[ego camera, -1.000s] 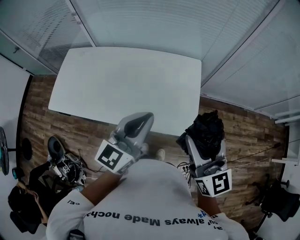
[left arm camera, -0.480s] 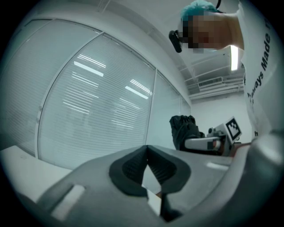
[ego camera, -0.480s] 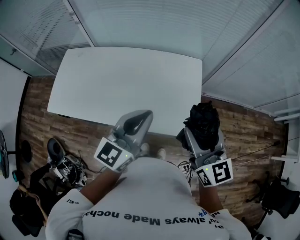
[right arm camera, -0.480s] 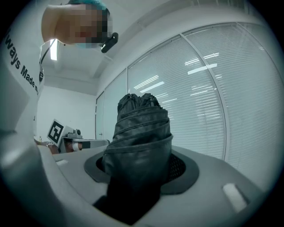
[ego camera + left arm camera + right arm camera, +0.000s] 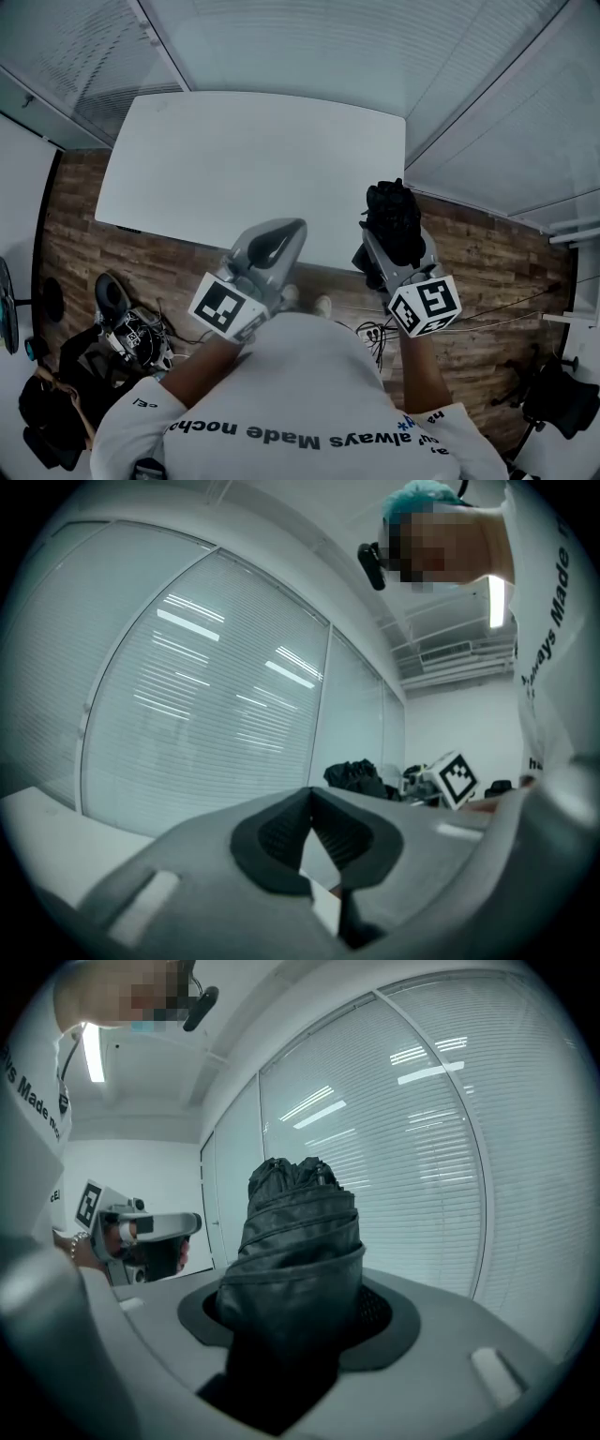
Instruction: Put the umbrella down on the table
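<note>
To do this well, I judge the right gripper (image 5: 397,246) should move left over the white surface (image 5: 244,169), come down until the folded black umbrella (image 5: 392,211) lies flat, and only then let go. Its fingers (image 5: 389,1321) clamp the umbrella's lower part, one on each side, with the bundle sticking out past their tips by the surface's right edge, not yet resting there. The left gripper (image 5: 272,246) has its fingers pressed together, empty

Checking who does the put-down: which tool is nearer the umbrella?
Right. The right tool is clamped on the umbrella, which sticks out past its jaws. The left tool is shut and empty, apart from it on the umbrella's left.
</note>
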The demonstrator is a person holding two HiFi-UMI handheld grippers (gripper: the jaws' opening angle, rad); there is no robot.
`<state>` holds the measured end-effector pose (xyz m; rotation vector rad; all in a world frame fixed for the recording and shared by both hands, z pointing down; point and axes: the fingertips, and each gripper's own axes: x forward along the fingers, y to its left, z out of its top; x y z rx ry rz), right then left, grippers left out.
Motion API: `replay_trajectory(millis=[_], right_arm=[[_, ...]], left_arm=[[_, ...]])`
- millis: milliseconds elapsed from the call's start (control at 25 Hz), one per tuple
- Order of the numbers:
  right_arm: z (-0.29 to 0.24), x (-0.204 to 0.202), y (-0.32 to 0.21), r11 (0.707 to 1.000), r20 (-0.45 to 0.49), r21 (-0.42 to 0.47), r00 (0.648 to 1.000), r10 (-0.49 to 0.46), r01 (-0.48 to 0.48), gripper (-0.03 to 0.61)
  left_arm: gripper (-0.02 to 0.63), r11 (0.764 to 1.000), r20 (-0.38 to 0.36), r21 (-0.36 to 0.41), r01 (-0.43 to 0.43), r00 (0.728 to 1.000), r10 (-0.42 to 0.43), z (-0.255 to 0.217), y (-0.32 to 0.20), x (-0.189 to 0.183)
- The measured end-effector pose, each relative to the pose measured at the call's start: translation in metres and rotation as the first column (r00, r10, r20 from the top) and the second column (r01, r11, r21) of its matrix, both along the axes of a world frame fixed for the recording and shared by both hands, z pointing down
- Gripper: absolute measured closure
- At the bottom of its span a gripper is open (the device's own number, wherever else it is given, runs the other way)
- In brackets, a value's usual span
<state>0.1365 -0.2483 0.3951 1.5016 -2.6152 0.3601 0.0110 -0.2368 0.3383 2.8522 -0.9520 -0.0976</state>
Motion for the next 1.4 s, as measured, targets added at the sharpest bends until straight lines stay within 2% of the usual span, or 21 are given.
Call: replay_trajectory(millis=[480,760,1080,1400], right_arm=[[0.083,-0.001,-0.049,0.982,-0.067,-0.190,0.997,-0.035,0.021,0.322],[0.120,-0.010,-0.070,0.957,-0.069,-0.288,0.996,-0.056,0.034,0.322],[0.175,-0.015,-0.087,0.911,-0.083,-0.410,0.994,-0.075,0.035,0.324],[0.226,-0.021,-0.105,0.847,-0.088,-0.532,0.994,-0.069,0.011,0.324]], left_arm=[[0.612,1.000,0.000,-0.007,0.018,1.000,-0.018,0.005,-0.002,-0.003],[0.612,1.000,0.001,-0.012,0.025,1.000,-0.025,0.006,-0.004,-0.008],[0.612,0.999,0.004,-0.020,0.031,1.000,-0.031,0.009,-0.006,-0.010],[0.612,0.999,0.002,-0.029,0.039,0.999,-0.039,0.014,-0.010,-0.015]])
